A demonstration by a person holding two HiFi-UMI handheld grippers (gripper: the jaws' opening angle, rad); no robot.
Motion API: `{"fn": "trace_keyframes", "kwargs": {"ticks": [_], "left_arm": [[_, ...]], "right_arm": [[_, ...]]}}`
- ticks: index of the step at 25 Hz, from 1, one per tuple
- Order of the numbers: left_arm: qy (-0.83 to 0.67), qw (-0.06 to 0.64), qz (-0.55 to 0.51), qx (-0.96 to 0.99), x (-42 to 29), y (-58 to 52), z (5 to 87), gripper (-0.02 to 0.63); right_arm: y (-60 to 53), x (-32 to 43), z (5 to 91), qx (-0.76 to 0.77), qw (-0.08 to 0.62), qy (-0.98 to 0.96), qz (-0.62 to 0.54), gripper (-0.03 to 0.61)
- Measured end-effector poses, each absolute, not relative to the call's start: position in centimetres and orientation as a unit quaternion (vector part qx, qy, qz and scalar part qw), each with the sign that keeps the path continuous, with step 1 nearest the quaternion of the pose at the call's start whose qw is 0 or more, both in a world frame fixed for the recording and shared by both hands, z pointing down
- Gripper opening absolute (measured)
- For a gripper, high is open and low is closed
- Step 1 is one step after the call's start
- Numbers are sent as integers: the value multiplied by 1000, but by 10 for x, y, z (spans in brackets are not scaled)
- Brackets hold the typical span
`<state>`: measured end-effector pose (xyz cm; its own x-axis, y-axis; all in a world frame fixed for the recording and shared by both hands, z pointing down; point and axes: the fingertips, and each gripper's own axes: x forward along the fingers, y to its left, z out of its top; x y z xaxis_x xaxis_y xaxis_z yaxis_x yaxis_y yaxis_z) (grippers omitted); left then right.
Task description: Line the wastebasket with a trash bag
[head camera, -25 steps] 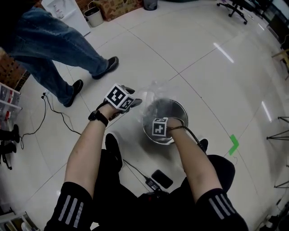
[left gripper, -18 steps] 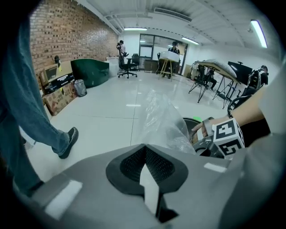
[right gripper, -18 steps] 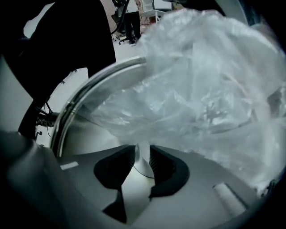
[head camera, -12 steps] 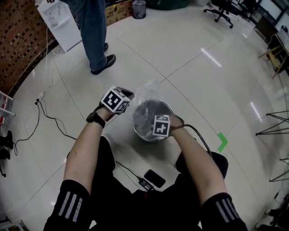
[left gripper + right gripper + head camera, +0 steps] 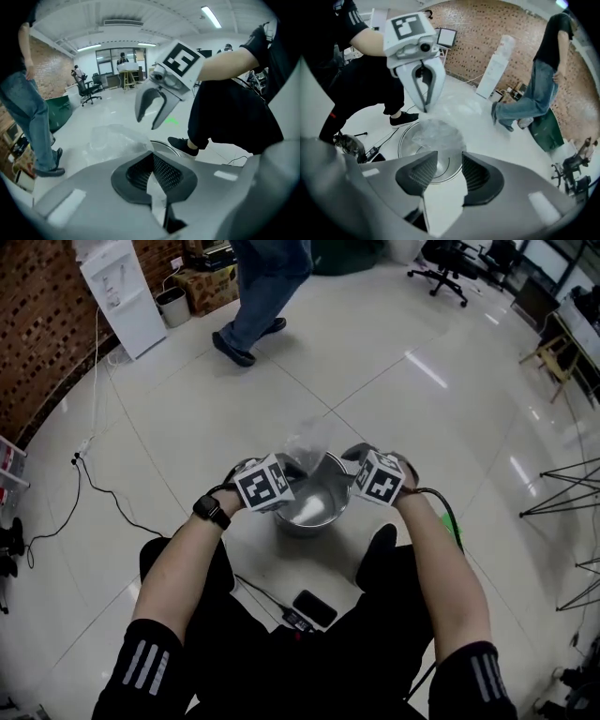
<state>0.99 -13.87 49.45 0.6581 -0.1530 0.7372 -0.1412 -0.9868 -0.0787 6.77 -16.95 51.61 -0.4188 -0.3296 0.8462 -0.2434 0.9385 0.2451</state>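
we see left gripper [image 5: 151, 159] clenched on clear plastic trash bag [image 5: 115, 138]; right gripper [image 5: 449, 168] just opening, released. round steel wastebasket [image 5: 309, 519] on white tiles [image 5: 187, 399], brick wall [image 5: 37, 343].

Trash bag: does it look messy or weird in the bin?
Yes. The trash bag is crumpled and sticks up at the far side of the wastebasket instead of lying smooth inside. It isn't folded over the rim yet, so bare metal shows.

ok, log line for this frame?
step: lining wastebasket | left gripper: shut, apparently pinching trash bag edge | right gripper: open, empty, jaws just been opening | trash bag: bunched in wastebasket, rim bare
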Motion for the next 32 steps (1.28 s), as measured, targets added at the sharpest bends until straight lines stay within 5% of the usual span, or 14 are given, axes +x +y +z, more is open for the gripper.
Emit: {"fn": "trace_keyframes", "kwargs": {"ticks": [5, 13, 15, 16, 17, 32], "left_arm": [[23, 29, -422, -906, 36, -89, 512, -6], [-25, 34, -448, -893, 48, -55, 540, -6], [-27, 35, -447, -893, 50, -53, 540, -6], [-25, 35, -446, -894, 50, -55, 540, -6], [-21, 36, -446, -894, 49, -56, 539, -6], [-59, 61, -506, -858, 50, 6, 602, -6]], "right_arm": [[-175, 74, 495, 207, 475, -853, -64, 234], [-156, 59, 540, 121, 541, -820, -138, 287], [-156, 57, 551, 115, 548, -816, -141, 211], [-155, 57, 554, 113, 550, -817, -135, 69], [-153, 58, 555, 111, 551, -817, -125, 6], [-79, 131, 637, 14, 639, -768, 51, 6]]}}
